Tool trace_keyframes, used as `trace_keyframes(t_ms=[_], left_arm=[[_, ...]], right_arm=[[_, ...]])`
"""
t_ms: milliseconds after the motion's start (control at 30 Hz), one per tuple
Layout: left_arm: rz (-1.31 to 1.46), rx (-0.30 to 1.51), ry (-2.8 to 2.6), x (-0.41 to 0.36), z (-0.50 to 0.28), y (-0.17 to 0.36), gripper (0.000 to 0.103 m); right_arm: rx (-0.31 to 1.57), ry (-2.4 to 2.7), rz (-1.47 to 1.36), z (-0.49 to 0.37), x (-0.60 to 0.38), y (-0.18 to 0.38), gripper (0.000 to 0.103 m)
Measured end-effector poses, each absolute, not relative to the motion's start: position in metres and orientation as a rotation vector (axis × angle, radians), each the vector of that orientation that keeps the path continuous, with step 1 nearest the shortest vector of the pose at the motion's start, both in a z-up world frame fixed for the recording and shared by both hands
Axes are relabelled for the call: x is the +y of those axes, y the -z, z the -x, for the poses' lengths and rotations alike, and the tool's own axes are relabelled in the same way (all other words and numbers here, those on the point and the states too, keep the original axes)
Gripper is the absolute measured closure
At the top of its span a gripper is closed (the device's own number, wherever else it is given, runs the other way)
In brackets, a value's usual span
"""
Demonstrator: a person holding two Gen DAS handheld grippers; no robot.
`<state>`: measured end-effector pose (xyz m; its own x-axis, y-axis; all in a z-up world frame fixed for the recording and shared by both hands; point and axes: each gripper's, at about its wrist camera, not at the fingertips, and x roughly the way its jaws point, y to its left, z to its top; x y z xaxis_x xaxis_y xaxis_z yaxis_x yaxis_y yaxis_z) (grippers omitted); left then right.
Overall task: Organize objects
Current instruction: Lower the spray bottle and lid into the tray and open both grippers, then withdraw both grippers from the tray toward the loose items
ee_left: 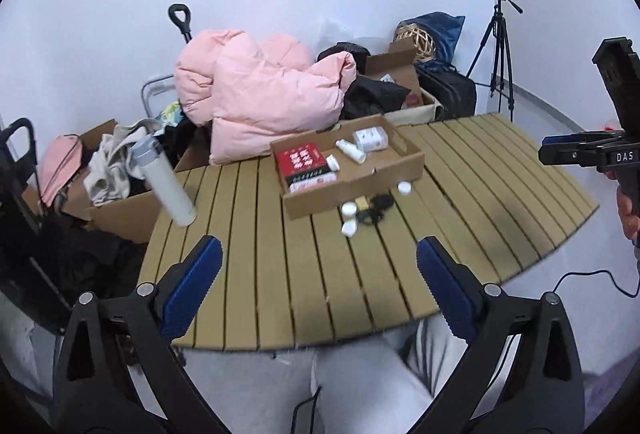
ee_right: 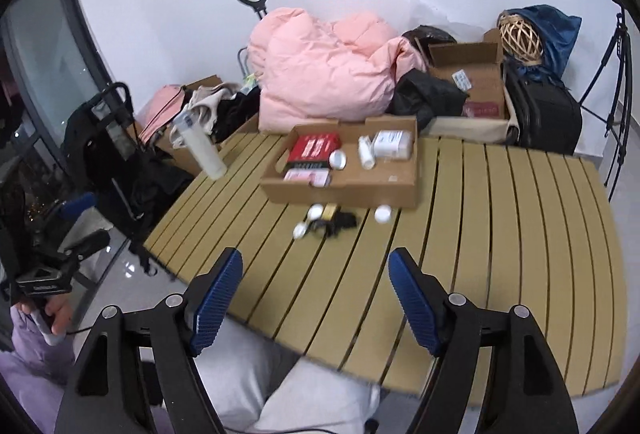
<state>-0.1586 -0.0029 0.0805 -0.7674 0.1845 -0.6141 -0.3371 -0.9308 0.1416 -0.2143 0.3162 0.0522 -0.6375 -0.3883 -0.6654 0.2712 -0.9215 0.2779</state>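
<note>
Bottles: both grippers, left gripper & right gripper, hover w/ jaws wide apart, holding nothing, over slatted table. Ahead of jaws, small white bottles lie beside black tangle. Beyond, cardboard tray w/ red box. Farthest: pink quilt.

White letters "DAS" stand on the black right hand-held gripper; other print is unreadable.
</note>
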Motion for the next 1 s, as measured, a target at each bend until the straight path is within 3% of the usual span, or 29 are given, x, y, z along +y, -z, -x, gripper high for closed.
trace_keyframes(t_ms=[133,300,500,733,1000], left_arm=[[0.871,0.239,-2.746,-0.022,0.122,-0.070,0.000],[1.000,0.054,-2.622,-0.030,0.116,-0.030,0.000],[1.064,0.056,-2.638,-0.028,0.128,-0.013,0.000],[1.119,0.019,-2.625,-0.024,0.153,0.010,0.000],[1.217,0.144,-2.544,0.018,0.229,0.066,0.000]], right_arm=[[-0.159,2.540,-1.081,0.172,0.299,-0.035,0.021],[-0.058,2.606,-1.090,0.142,0.269,-0.005,0.021],[-0.041,2.661,-1.120,0.151,0.267,0.002,0.021],[-0.205,2.605,-1.131,0.161,0.286,0.027,0.021],[-0.193,2.554,-1.210,0.205,0.285,0.082,0.021]])
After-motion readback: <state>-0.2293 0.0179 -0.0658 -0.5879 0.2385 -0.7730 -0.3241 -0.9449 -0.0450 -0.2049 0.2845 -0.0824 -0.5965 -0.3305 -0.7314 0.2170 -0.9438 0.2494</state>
